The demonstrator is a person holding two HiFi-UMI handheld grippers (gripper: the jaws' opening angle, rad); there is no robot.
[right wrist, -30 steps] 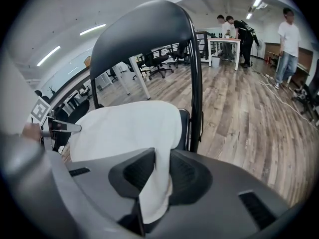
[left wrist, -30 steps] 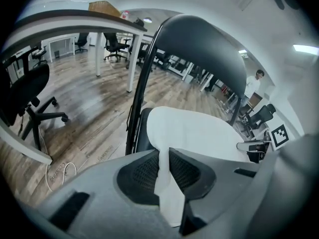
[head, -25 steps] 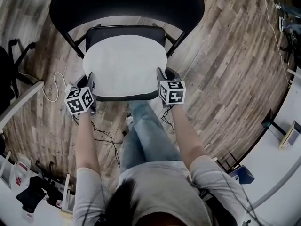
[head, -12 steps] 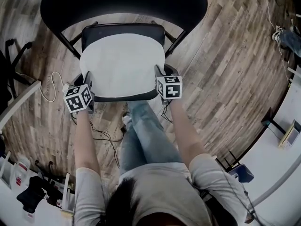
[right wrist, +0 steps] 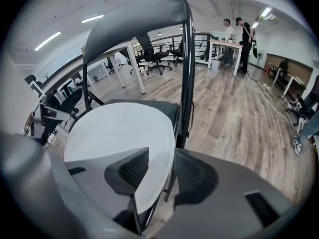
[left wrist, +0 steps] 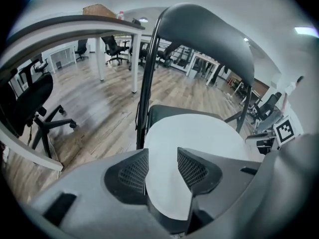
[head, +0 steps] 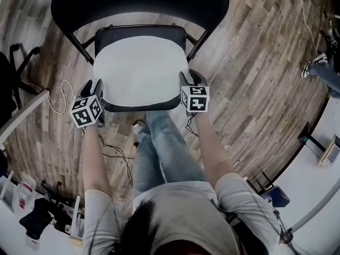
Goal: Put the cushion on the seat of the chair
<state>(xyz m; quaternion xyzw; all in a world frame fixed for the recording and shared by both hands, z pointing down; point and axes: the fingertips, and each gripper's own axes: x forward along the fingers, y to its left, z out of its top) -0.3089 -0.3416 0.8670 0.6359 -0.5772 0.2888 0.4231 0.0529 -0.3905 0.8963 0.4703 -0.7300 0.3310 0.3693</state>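
Note:
A white round-edged cushion (head: pixel 141 70) lies flat on the black seat (head: pixel 141 32) of a folding chair, below its curved backrest (head: pixel 141 1). My left gripper (head: pixel 94 92) is at the cushion's front left corner and my right gripper (head: pixel 189 81) at its front right corner. In the left gripper view the left gripper's (left wrist: pixel 163 158) jaws are opening, with the cushion's (left wrist: pixel 194 133) edge between them and the pads clear of it. The right gripper's (right wrist: pixel 160 156) jaws are opening too, astride the cushion's (right wrist: pixel 119 128) right edge without pressing on it.
The person's legs (head: pixel 159 147) stand just in front of the chair. A cable (head: pixel 61 97) trails on the wood floor at the left, near an office chair (head: pixel 16 68) and a white desk edge (head: pixel 21 116). Two people (right wrist: pixel 234 39) stand far off by a table.
Both grippers stay at the cushion's front corners, and the left one now sits slightly further out from its edge. The cushion rests on the seat as before.

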